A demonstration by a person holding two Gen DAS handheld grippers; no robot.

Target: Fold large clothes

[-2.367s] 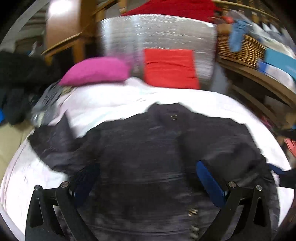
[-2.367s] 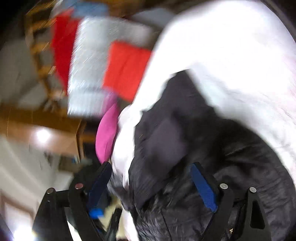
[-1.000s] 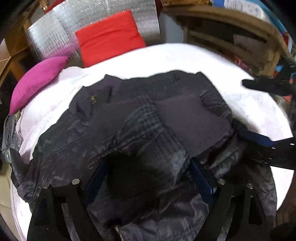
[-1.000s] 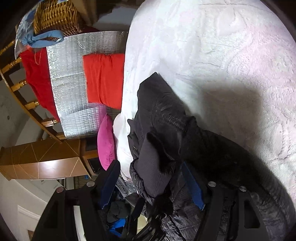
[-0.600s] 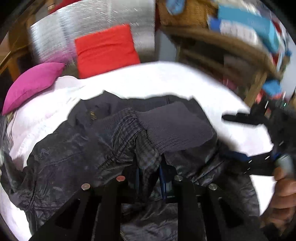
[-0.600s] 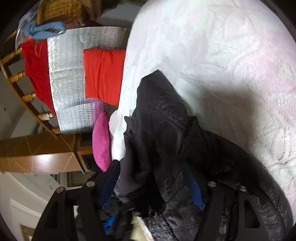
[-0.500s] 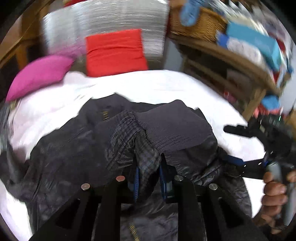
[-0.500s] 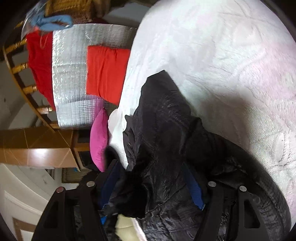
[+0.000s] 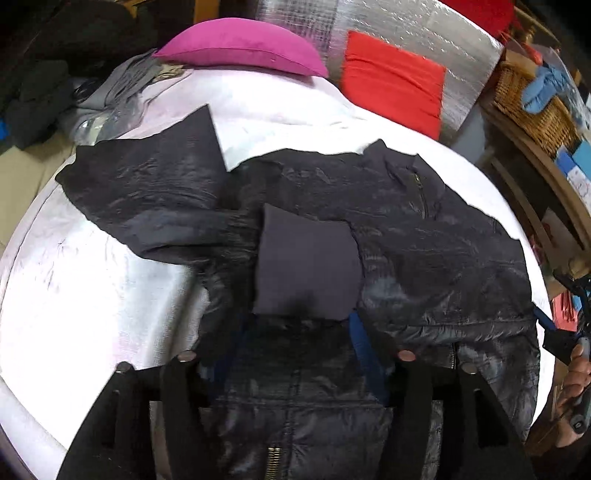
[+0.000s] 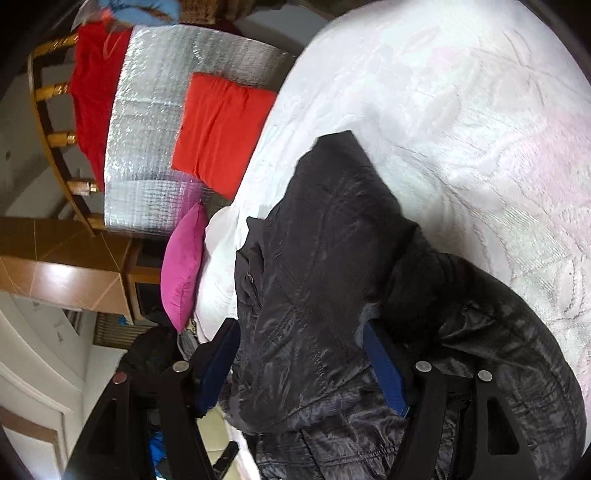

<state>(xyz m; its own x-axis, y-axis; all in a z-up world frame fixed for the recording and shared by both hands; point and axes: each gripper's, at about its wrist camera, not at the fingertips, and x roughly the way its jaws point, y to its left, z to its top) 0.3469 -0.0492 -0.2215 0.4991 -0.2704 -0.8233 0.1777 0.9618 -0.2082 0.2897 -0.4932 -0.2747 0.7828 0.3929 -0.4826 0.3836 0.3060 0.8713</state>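
Observation:
A large black puffer jacket (image 9: 424, 258) lies spread on a white bedspread (image 9: 92, 295). One sleeve is folded across the body, its grey knit cuff (image 9: 306, 273) lying in the middle. My left gripper (image 9: 295, 354) hovers just behind the cuff, jaws apart and empty. The other sleeve (image 9: 147, 184) stretches out to the left. My right gripper (image 10: 301, 365) is open, jaws either side of a raised fold of the jacket (image 10: 317, 277) at its right edge. It also shows at the far right of the left wrist view (image 9: 557, 339).
A pink cushion (image 9: 240, 48) and a red cushion (image 9: 395, 88) lie at the far end of the bed against a silver padded panel (image 9: 369, 33). Grey clothes (image 9: 107, 99) are piled at the far left. A wicker basket (image 9: 532, 103) stands on wooden shelves at right.
My left gripper, shut on the sleeve half a second ago, has let go and opened. The sleeve and cuff now lie flat across the jacket. The right gripper stays open.

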